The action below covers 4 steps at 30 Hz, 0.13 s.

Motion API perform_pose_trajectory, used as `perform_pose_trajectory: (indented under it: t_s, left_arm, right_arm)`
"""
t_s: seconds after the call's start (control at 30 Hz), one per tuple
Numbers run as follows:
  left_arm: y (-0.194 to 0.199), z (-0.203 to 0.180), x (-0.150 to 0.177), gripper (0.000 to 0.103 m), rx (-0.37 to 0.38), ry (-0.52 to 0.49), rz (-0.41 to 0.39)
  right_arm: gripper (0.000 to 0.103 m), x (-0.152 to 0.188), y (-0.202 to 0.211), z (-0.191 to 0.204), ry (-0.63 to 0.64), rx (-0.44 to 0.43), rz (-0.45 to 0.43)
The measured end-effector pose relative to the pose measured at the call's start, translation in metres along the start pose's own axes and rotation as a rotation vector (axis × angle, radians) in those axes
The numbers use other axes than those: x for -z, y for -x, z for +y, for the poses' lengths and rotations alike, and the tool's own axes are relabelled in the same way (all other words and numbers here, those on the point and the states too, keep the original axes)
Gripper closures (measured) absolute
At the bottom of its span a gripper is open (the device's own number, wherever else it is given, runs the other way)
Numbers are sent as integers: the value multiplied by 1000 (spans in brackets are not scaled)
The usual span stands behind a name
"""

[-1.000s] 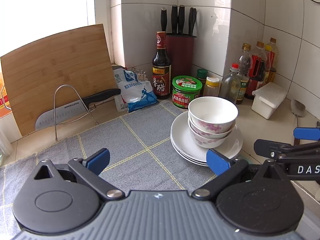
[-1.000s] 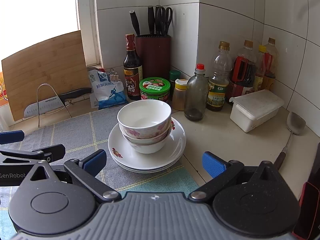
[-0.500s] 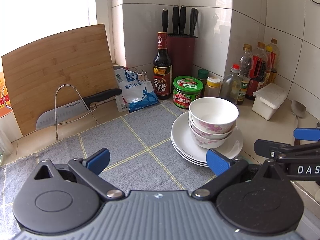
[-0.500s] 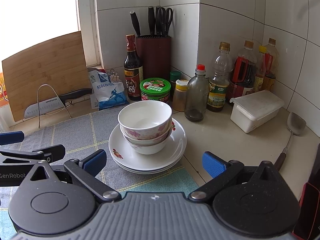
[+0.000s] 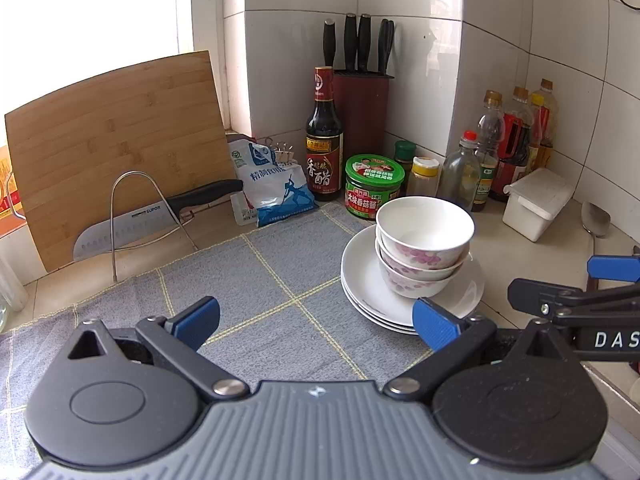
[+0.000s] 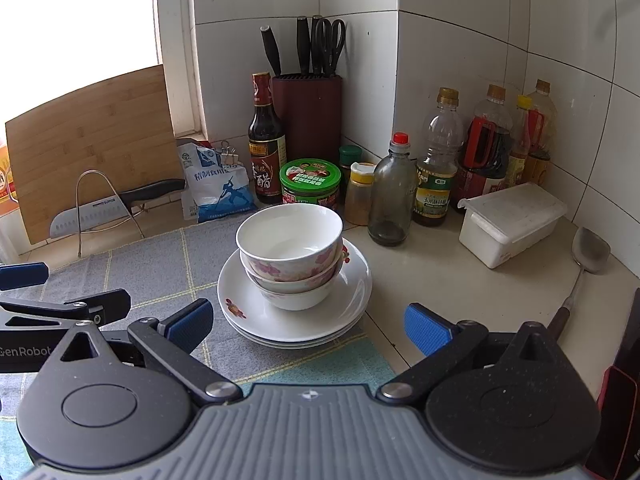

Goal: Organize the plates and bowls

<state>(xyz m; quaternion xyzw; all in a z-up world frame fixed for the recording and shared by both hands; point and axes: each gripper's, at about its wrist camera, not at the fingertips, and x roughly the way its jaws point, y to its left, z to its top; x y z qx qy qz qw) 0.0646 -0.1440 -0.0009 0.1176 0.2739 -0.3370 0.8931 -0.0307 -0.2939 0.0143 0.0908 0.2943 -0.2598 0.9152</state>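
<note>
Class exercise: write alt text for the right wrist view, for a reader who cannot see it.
Three nested floral bowls sit on a stack of white plates at the edge of a grey checked mat on a kitchen counter. The right gripper is open and empty in front of the stack, with sauce bottles and a knife block behind.

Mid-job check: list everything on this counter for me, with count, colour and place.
bowls: 3, white floral, nested on plates
plates: about 3, white, stacked at mat edge
mat: 1, grey checked, on counter
cutting board: 1, bamboo, leaning left
knife: 1, black-handled, in wire rack
knife block: 1, dark red, corner
vinegar bottle: 1, dark, beside block
green-lidded jar: 1, behind bowls
white box: 1, right
spatula: 1, metal, far right
left gripper: open
right gripper: open
</note>
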Motion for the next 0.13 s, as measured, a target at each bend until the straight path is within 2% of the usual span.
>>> perform_pose_trajectory:
  t_s: [0.13]
  left_arm:
    - [0,0,-1,1,2,1,0]
  right_arm:
    - [0,0,0,0,2,1,0]
